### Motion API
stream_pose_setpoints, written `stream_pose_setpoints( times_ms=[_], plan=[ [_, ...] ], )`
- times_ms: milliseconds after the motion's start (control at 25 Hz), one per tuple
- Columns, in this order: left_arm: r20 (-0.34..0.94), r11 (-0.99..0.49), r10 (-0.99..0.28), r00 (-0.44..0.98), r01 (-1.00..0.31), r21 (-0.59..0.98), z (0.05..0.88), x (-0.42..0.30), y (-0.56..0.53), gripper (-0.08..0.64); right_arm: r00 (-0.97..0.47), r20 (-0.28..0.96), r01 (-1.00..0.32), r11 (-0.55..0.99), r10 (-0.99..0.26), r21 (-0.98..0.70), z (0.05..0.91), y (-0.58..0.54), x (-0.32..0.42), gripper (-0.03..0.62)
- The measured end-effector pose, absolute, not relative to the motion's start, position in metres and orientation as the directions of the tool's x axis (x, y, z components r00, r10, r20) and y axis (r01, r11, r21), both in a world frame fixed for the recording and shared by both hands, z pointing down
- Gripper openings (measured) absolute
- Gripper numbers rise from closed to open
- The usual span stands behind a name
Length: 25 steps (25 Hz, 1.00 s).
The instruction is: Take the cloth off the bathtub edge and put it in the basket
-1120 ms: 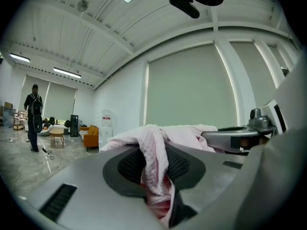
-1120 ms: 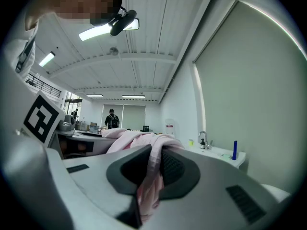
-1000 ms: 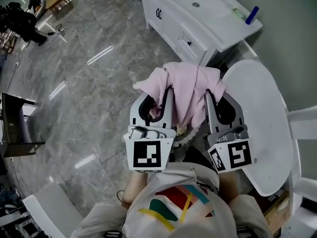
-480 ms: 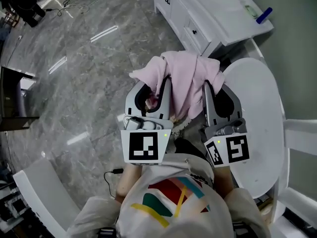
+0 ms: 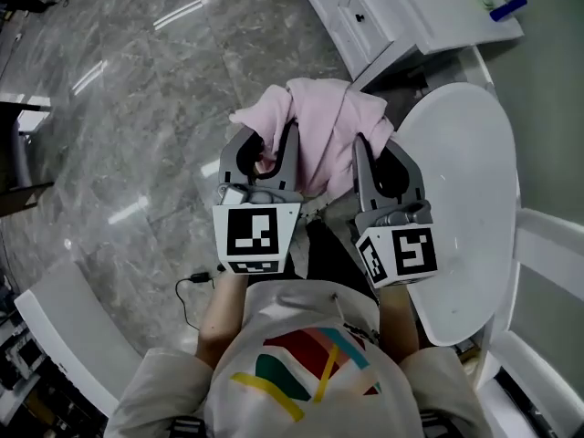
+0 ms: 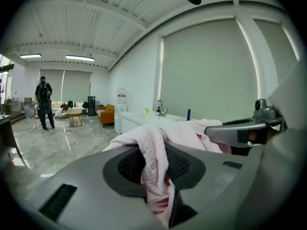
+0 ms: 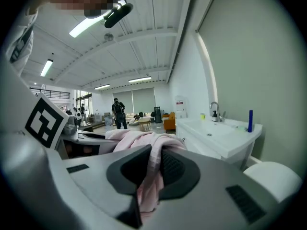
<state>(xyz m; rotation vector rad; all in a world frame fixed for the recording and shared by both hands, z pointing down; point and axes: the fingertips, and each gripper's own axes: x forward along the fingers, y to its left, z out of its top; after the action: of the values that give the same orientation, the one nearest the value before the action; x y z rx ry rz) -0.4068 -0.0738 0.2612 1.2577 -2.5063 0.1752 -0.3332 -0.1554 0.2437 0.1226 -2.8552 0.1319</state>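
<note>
A pink cloth [image 5: 319, 126] hangs bunched between my two grippers, in front of my chest. My left gripper [image 5: 271, 146] is shut on its left part; in the left gripper view a fold of cloth [image 6: 154, 169] is pinched between the dark pads. My right gripper [image 5: 379, 151] is shut on the right part, and the cloth [image 7: 149, 176] drapes through its jaws. The white bathtub [image 5: 465, 199] lies just to the right of the right gripper. A bit of white perforated rim [image 5: 316, 210], perhaps the basket, peeks out under the cloth.
A white vanity [image 5: 429, 16] with a sink stands ahead, with a blue bottle [image 5: 508, 8] on it. Grey marble floor [image 5: 137, 108] spreads to the left, with a cable [image 5: 192, 281] on it. A person [image 6: 44, 102] stands far off in the room.
Both grippers have sunk together with the pink cloth still held between them. The head view has swung, so the vanity has slid to the top edge.
</note>
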Motion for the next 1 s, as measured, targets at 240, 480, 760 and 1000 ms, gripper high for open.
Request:
stream_pose_setpoints(
  times_ms=[240, 480, 760, 1000],
  plan=[
    [0.523, 0.615, -0.723, -0.450, -0.765, 0.192, 0.383, -0.417, -0.064, 0.109, -0.886, 0.464, -0.080, 0.986, -0.002, -0.148, 0.361, -0.153, -0.347, 0.048],
    [0.665, 0.630, -0.650, -0.367, -0.750, 0.202, 0.503, -0.411, -0.057, 0.109, -0.785, 0.616, -0.047, 0.987, 0.061, -0.156, 0.475, -0.146, -0.343, 0.048],
    [0.776, 0.629, -0.567, -0.276, -0.754, 0.191, 0.585, -0.386, -0.042, 0.109, -0.668, 0.737, -0.022, 0.987, 0.103, -0.158, 0.559, -0.129, -0.319, 0.048],
    [0.829, 0.673, -0.489, -0.271, -0.722, 0.160, 0.608, -0.374, -0.009, 0.109, -0.611, 0.768, 0.034, 0.976, 0.191, -0.216, 0.585, -0.090, -0.305, 0.048]
  ],
)
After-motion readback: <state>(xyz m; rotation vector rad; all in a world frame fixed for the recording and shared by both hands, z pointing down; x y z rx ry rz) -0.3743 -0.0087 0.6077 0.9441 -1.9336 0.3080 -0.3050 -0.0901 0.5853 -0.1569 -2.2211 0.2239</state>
